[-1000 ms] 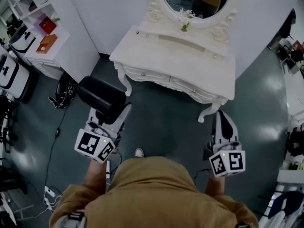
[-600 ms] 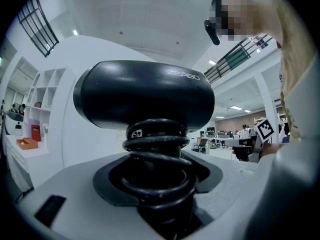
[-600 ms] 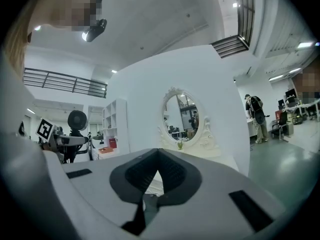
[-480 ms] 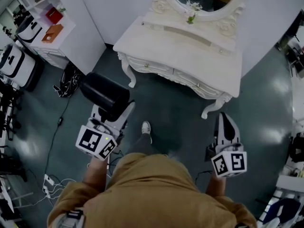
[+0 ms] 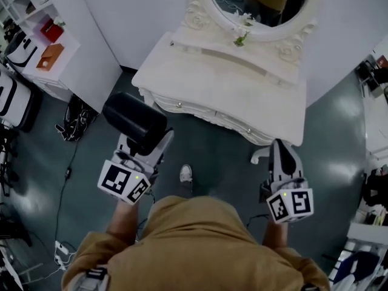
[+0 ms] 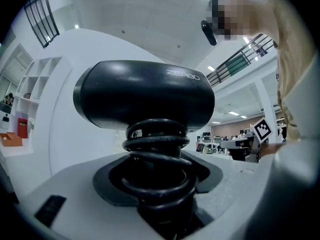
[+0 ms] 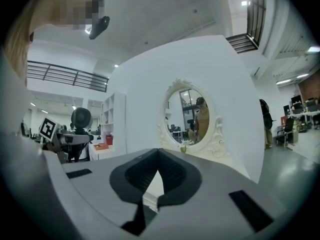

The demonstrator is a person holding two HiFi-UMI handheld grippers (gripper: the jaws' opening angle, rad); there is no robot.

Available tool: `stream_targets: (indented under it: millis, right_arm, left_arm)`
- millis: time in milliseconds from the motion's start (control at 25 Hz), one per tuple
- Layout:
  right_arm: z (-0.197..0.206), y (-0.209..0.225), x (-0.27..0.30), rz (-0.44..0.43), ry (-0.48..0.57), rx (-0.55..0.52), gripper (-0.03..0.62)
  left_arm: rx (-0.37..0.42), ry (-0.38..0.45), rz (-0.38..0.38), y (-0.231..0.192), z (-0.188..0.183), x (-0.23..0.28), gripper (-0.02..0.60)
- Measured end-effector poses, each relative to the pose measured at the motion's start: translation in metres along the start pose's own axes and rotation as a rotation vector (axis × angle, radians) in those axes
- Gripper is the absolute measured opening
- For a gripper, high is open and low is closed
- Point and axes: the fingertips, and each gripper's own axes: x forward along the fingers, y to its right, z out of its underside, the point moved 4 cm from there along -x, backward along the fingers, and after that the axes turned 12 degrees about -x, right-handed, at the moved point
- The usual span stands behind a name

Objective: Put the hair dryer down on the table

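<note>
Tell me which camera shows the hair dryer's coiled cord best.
The left gripper view: the coiled cord sits close and centred, under the hair dryer barrel. The head view shows only the black barrel from above; the right gripper view shows the dryer tiny at left, cord indistinct.

The hair dryer (image 5: 134,121) is before the table (image 5: 224,83), shelves (image 5: 36,23) to its left.

Head view steeply downward, mirror (image 5: 260,2) shared
</note>
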Motion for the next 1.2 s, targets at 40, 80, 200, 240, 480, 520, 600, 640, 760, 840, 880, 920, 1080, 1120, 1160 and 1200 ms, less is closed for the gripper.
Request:
stream_targets:
  millis: [40, 80, 200, 240, 480, 520, 600, 640, 760, 840, 880, 920, 1080, 1120, 1160, 1200]
  right_arm:
    - [-0.006, 0.002, 0.018, 0.002, 0.003, -0.009, 0.003]
    - [-0.012, 0.003, 0.036, 0.006, 0.006, -0.016, 0.003]
    - [-0.025, 0.004, 0.088, 0.022, 0.014, -0.019, 0.003]
    - [-0.027, 0.003, 0.104, 0.027, 0.015, -0.019, 0.003]
    - [-0.023, -0.008, 0.168, 0.064, -0.015, -0.01, 0.003]
    - [-0.022, -0.009, 0.172, 0.071, -0.02, -0.011, 0.003]
    - [-0.02, -0.005, 0.178, 0.088, -0.025, -0.011, 0.003]
    - [-0.019, -0.002, 0.18, 0.098, -0.027, -0.01, 0.004]
    - [-0.017, 0.013, 0.183, 0.133, -0.039, -0.004, 0.004]
    - [-0.012, 0.026, 0.185, 0.152, -0.052, 0.011, 0.003]
    - [-0.009, 0.033, 0.188, 0.156, -0.056, 0.02, 0.004]
    - [-0.006, 0.039, 0.192, 0.156, -0.056, 0.026, 0.004]
    - [0.0, 0.056, 0.211, 0.116, -0.04, 0.028, 0.003]
    - [-0.001, 0.062, 0.216, 0.1, -0.036, 0.025, 0.003]
    - [-0.002, 0.067, 0.221, 0.083, -0.03, 0.019, 0.003]
    - [-0.003, 0.073, 0.226, 0.067, -0.022, 0.012, 0.003]
  left_arm:
    - [-0.005, 0.003, 0.009, -0.013, -0.005, 0.013, 0.255]
    - [-0.01, 0.001, 0.019, -0.025, -0.009, 0.025, 0.255]
    - [-0.021, -0.015, 0.05, -0.063, -0.017, 0.06, 0.255]
    - [-0.021, -0.021, 0.059, -0.075, -0.019, 0.07, 0.255]
    - [-0.032, -0.058, 0.11, -0.129, -0.017, 0.113, 0.255]
    - [-0.036, -0.064, 0.118, -0.135, -0.015, 0.12, 0.255]
    - [-0.045, -0.074, 0.126, -0.146, -0.011, 0.134, 0.255]
    - [-0.053, -0.078, 0.129, -0.15, -0.009, 0.141, 0.255]
    - [-0.083, -0.093, 0.139, -0.156, -0.003, 0.162, 0.255]
    - [-0.093, -0.11, 0.148, -0.153, 0.003, 0.176, 0.255]
    - [-0.094, -0.118, 0.154, -0.151, 0.005, 0.183, 0.255]
    - [-0.092, -0.124, 0.159, -0.148, 0.007, 0.19, 0.255]
    - [-0.083, -0.135, 0.149, -0.136, 0.013, 0.211, 0.255]
    - [-0.09, -0.136, 0.142, -0.133, 0.014, 0.215, 0.255]
    - [-0.097, -0.136, 0.136, -0.129, 0.014, 0.219, 0.255]
    - [-0.099, -0.136, 0.131, -0.127, 0.013, 0.224, 0.255]
